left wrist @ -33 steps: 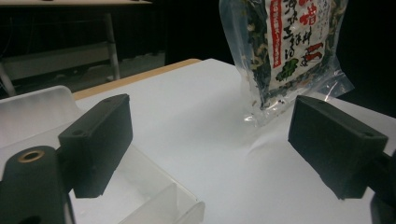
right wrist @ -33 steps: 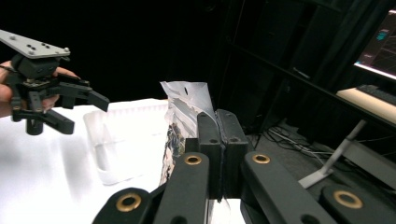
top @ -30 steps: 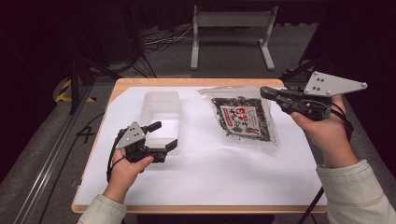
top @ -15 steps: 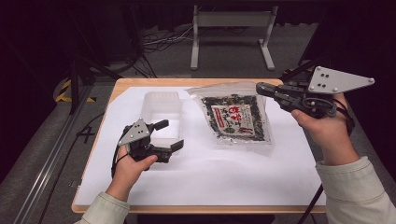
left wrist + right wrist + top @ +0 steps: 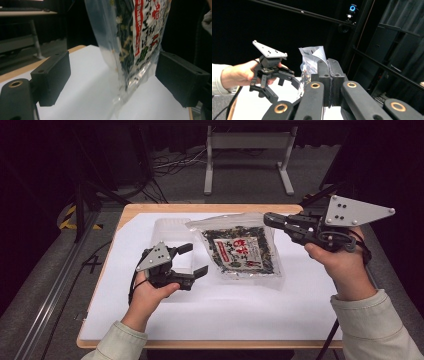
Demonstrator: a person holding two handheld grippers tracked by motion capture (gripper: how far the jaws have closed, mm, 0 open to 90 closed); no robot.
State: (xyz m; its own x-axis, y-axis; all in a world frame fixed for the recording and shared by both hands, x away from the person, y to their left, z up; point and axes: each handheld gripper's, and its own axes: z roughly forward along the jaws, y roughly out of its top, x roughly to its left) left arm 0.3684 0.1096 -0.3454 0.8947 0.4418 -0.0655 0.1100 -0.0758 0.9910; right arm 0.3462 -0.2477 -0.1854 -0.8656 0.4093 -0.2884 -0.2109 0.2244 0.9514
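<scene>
A clear bag of dark dried food with a red-and-white label [image 5: 237, 252] hangs tilted above the white table cover [image 5: 300, 315]. My right gripper [image 5: 270, 220] is shut on the bag's top corner; in the right gripper view the shut jaws [image 5: 328, 75] pinch the bag's edge [image 5: 312, 60]. My left gripper [image 5: 196, 259] is open just left of the bag's lower part. In the left gripper view the bag [image 5: 130, 50] hangs between the spread jaws of the left gripper [image 5: 113, 73] without touching either. The left gripper [image 5: 272, 82] also shows in the right gripper view.
A clear plastic tub [image 5: 170, 227] lies on the cover under and behind the left hand. The wooden table edge [image 5: 200, 344] frames the cover. A metal stand [image 5: 247, 155] and cables sit on the floor beyond the table, and a rail [image 5: 55, 285] runs along the left.
The right gripper has carried the bag up and to the left, toward the left gripper. The left gripper has moved right and forward, so the bag now hangs between its open jaws.
</scene>
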